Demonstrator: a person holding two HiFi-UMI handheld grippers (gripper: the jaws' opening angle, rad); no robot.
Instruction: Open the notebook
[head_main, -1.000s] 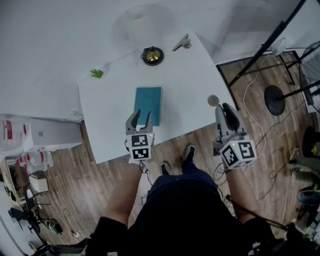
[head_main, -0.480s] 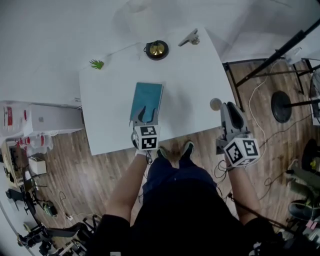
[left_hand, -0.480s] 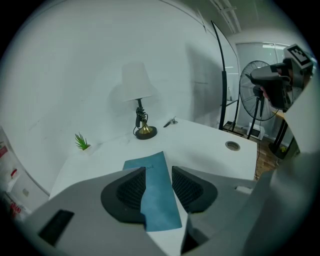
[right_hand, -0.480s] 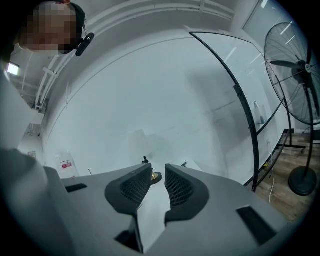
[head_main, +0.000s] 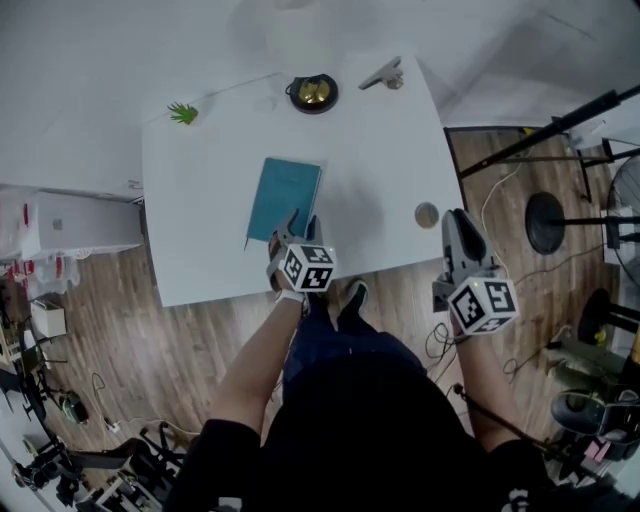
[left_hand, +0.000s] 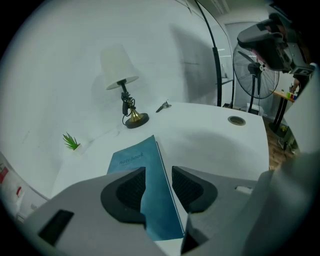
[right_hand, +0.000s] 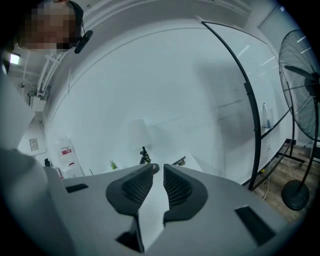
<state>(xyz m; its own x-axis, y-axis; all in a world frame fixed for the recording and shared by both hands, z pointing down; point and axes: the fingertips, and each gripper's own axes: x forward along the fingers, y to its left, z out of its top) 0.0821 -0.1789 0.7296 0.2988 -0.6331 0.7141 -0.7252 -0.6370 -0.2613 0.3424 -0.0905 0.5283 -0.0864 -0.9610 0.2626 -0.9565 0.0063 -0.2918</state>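
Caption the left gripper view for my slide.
Left gripper, jaws apart, poised over the closed teal notebook on the white table.

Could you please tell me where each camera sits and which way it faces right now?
Head view: on the person's head, facing steeply down at the table and notebook; arms, torso, shoes, left gripper and right gripper show.
Left gripper view: on the left gripper, angled down at the notebook's near edge; its open jaws show.
Right gripper view: on the right gripper, almost level toward the wall; its jaws have just been closing, nothing between them.
Shared: both gripper views show the lamp.
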